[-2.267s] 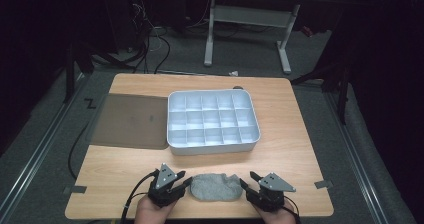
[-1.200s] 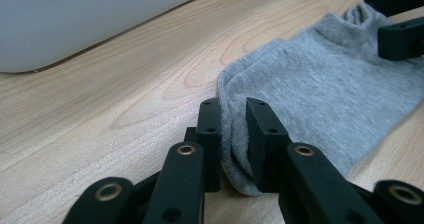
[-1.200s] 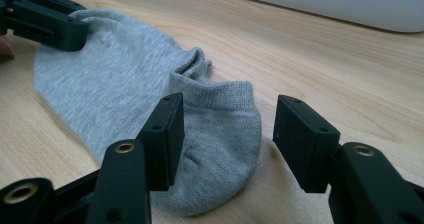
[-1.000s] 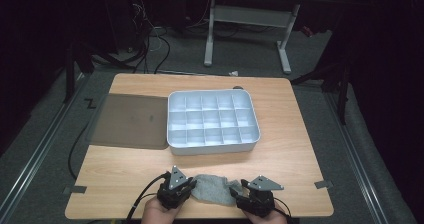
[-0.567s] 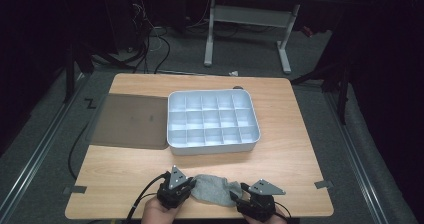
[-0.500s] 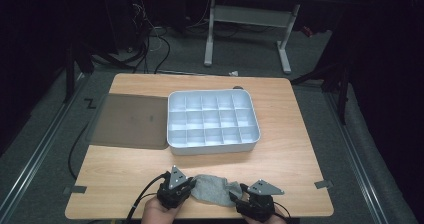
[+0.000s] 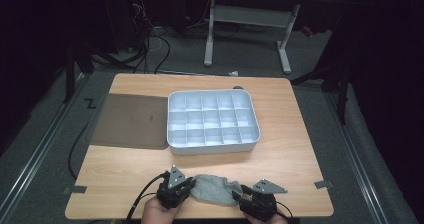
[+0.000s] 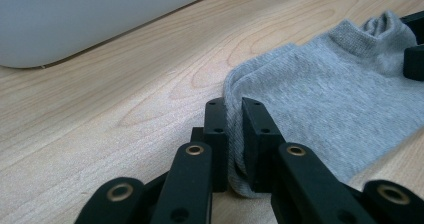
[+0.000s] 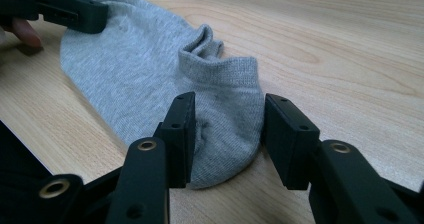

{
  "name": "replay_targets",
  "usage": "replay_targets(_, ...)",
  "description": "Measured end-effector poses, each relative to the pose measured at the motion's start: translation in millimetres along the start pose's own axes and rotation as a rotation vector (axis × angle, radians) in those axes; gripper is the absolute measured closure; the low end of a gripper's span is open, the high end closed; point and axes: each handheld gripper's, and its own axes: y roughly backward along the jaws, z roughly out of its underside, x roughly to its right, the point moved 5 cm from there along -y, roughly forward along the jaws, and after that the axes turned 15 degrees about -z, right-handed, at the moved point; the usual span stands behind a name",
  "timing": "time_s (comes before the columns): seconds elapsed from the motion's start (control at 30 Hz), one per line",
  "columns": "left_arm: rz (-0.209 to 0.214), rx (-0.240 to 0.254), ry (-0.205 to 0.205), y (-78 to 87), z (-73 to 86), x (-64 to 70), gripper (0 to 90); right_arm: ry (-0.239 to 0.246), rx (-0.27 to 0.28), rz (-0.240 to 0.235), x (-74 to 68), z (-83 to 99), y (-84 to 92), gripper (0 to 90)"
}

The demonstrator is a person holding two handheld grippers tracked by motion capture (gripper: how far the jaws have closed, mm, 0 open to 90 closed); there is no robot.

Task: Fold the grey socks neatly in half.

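A grey ankle sock (image 7: pixel 215 189) lies flat on the wooden table (image 7: pixel 280 154) near its front edge, between my two grippers. My left gripper (image 8: pixel 233 119) is shut on the sock's toe end (image 8: pixel 235 91), the fabric pinched between its jaws. My right gripper (image 9: pixel 226 134) is open, its jaws standing either side of the sock's cuff end (image 9: pixel 225 109) without closing on it. In the high view the left gripper (image 7: pixel 187 188) sits at the sock's left and the right gripper (image 7: pixel 241 198) at its right.
A white compartment tray (image 7: pixel 213 143) with several cells stands in the middle of the table, behind the sock. A dark flat mat (image 7: pixel 131 121) lies to the tray's left. Table legs and cables stand on the floor beyond the far edge.
Both grippers have closed in on the sock from either side, the left one shutting on its toe end. The right gripper has slid slightly left toward the cuff.
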Motion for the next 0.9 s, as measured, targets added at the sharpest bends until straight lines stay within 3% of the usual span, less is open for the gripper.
replay_targets(0.13, 0.000, 0.000, 0.000, -0.1, -0.1, 0.1, 82.7, 0.018, -0.007, 0.019, -1.1, 0.4, -0.5, 63.0)
replay_targets(0.23, 0.000, 0.000, 0.001, -0.1, -0.1, 0.0, 82.9, 0.021, -0.008, 0.004, -2.9, 1.3, -1.3, 74.6)
replay_targets(0.37, 0.002, -0.002, -0.001, 0.2, 0.0, -0.2, 83.0, 0.019, -0.003, -0.006, -4.0, 1.1, -1.4, 79.9)
replay_targets(0.83, 0.052, 0.011, 0.020, 3.5, -4.1, 12.8, 83.0, 0.024, 0.034, 0.056, 1.9, -7.2, 13.0, 80.5)
replay_targets(0.9, 0.057, 0.025, 0.029, 5.2, -7.3, 15.7, 82.8, 0.052, 0.030, 0.092, 0.1, -11.4, 17.3, 80.3)
